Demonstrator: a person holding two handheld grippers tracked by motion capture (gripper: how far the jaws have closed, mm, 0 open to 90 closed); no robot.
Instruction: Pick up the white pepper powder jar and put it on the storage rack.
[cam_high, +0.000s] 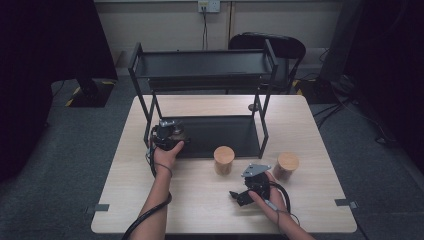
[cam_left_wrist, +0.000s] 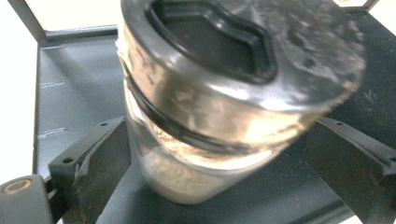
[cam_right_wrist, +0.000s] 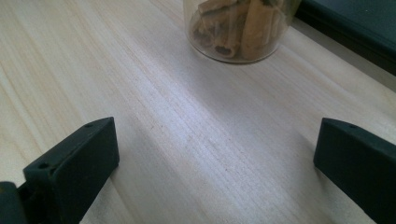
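A person sits at a pale wooden table (cam_high: 200, 200) and holds a gripper in each hand. A black two-tier metal rack (cam_high: 202, 65) stands at the far half of the table.

The left gripper (cam_high: 167, 132) reaches onto the left end of the rack's lower shelf (cam_high: 225, 135). In the left gripper view, a glass jar (cam_left_wrist: 201, 154) with a black lid (cam_left_wrist: 243, 60) stands on that dark shelf between the two black jaws. The jar holds something pale and grainy. The jaws flank the jar low on its body and stand spread wide; a sliver of gap shows beside each, so they are not pinching it. The jar looks tilted in that view, with its lid looming close to the camera.

The right gripper (cam_high: 240, 196) rests low over the near right part of the table, well apart from the rack. Its jaws are spread wide with only bare wood between them, as the right gripper view shows.

Two more jars with wooden lids stand on the table in front of the rack: a middle jar (cam_high: 224, 160) just beside the shelf's front edge, and a right jar (cam_high: 286, 166) near the right hand. In the right gripper view, a jar of brown rolled sticks (cam_right_wrist: 238, 28) stands ahead of the jaws.
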